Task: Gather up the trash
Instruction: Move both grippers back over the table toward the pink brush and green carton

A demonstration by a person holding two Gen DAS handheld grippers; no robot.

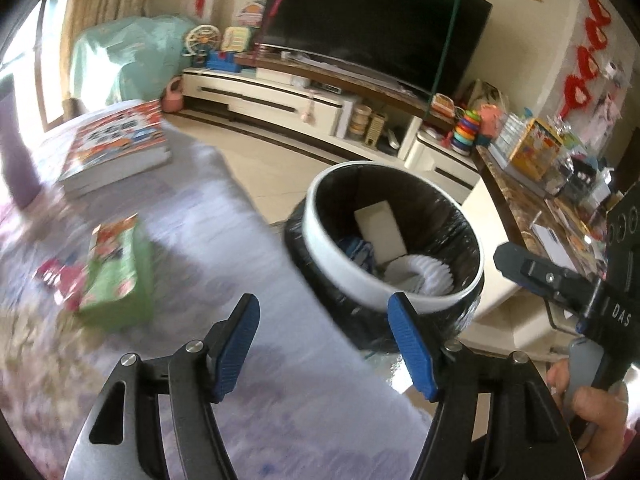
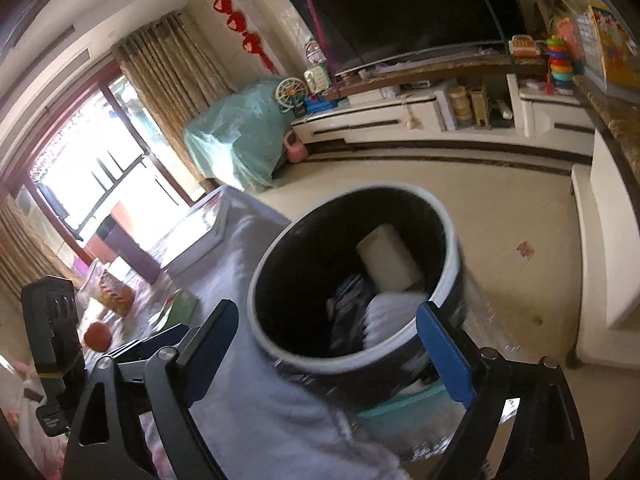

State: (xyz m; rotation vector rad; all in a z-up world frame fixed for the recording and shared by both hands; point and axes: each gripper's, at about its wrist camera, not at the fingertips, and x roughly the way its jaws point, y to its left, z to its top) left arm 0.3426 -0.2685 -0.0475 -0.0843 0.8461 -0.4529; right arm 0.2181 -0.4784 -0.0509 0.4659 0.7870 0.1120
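The left gripper [image 1: 324,344] gapes empty over the cloth-covered table [image 1: 224,216]; the right gripper [image 2: 328,348] hangs empty and spread above the trash bin [image 1: 320,216]. A drop looks done. Next target is probably the green box [image 1: 120,276], with the thick book [image 1: 116,148] nearby.

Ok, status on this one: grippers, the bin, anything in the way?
Left gripper open, empty. Right gripper open, empty, above the trash bin. White box and pleated paper already inside. Nothing blocking the opening.
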